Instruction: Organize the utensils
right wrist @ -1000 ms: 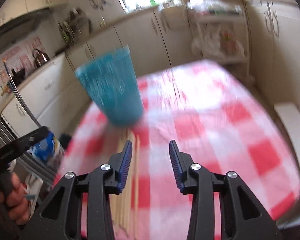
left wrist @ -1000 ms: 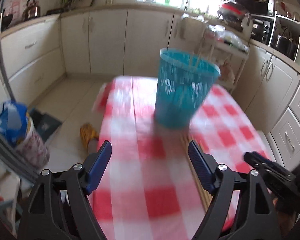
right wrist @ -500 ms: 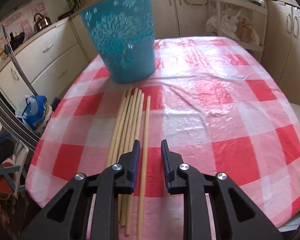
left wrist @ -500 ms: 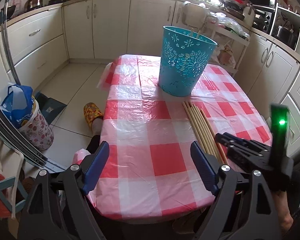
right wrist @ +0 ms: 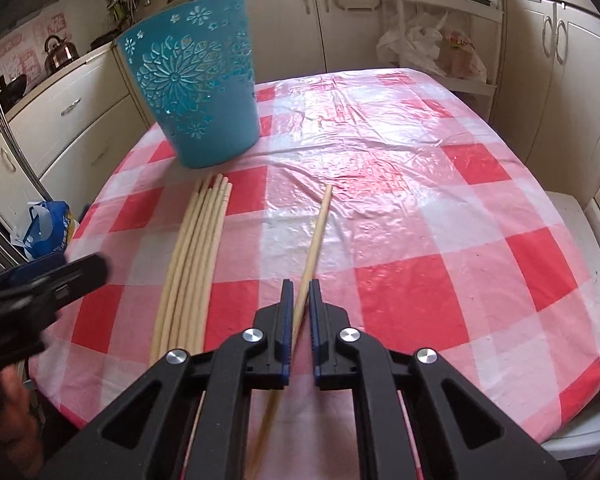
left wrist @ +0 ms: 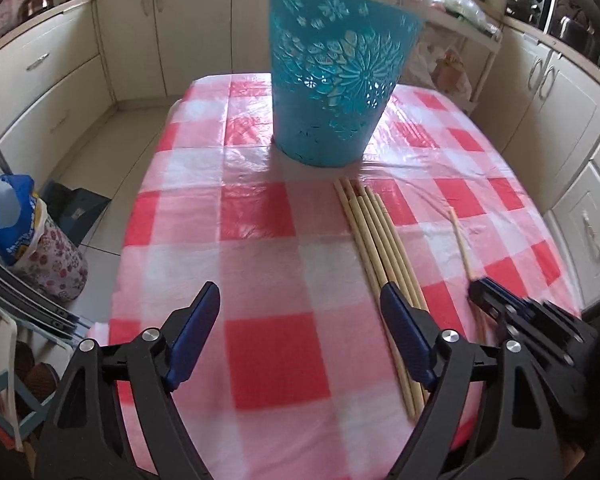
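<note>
A teal cut-out bucket (left wrist: 340, 80) (right wrist: 196, 92) stands upright at the far side of the red-checked table (right wrist: 420, 200). In front of it lies a bundle of several long wooden sticks (left wrist: 376, 232) (right wrist: 196, 248). One single stick (right wrist: 320, 220) (left wrist: 462, 240) lies apart to the right of the bundle. My right gripper (right wrist: 299, 288) (left wrist: 476, 292) is shut on that single stick near its near end. My left gripper (left wrist: 299, 292) is open low over the cloth, its right finger (left wrist: 400, 320) over the bundle's near end and nothing between its fingers. It shows blurred at the right wrist view's left edge (right wrist: 80, 276).
Cream kitchen cabinets ring the table. A blue bag on a floral sack (left wrist: 8, 216) stands on the floor at the left. A white rack with plastic bags (right wrist: 432, 48) is behind the table's far right. A hand (right wrist: 16, 400) holds the left gripper.
My right jaws have closed on the single stick, which now lies angled away from the bundle. My left gripper has come lower and closer to the table beside the bundle.
</note>
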### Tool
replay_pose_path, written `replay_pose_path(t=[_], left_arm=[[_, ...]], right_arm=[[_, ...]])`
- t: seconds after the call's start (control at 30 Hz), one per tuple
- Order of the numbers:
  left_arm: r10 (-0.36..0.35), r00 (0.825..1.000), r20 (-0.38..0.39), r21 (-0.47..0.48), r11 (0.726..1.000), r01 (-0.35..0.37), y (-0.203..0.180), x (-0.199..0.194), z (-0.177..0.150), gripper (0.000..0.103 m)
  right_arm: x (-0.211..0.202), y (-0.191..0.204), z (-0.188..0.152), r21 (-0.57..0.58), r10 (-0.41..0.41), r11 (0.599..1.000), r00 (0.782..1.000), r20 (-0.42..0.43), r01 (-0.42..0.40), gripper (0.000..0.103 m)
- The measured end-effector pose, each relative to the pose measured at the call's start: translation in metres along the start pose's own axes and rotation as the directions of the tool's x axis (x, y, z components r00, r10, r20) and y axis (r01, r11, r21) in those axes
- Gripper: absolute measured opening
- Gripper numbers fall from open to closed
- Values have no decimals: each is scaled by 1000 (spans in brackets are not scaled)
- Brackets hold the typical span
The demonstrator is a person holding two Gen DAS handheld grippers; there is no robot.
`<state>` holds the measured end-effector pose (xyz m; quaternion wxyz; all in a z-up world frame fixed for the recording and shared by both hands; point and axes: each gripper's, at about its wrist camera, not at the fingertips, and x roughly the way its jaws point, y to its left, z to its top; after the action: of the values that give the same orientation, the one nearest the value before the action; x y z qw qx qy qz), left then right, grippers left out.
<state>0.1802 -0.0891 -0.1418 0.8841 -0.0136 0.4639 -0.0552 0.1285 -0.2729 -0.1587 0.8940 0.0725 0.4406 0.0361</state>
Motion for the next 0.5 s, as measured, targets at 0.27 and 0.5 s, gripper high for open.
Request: replay_pose_path(t=[0.27, 0.5], left_arm=[[32, 998, -57, 0, 999, -32, -8, 32, 11, 76], [46, 997, -61, 26, 999, -44, -16, 42, 15, 75]], right_arm=[[-3, -5, 0, 26, 27, 999, 1000, -5, -27, 8], [-3, -6, 1, 37, 36, 999, 999, -10, -35, 8]])
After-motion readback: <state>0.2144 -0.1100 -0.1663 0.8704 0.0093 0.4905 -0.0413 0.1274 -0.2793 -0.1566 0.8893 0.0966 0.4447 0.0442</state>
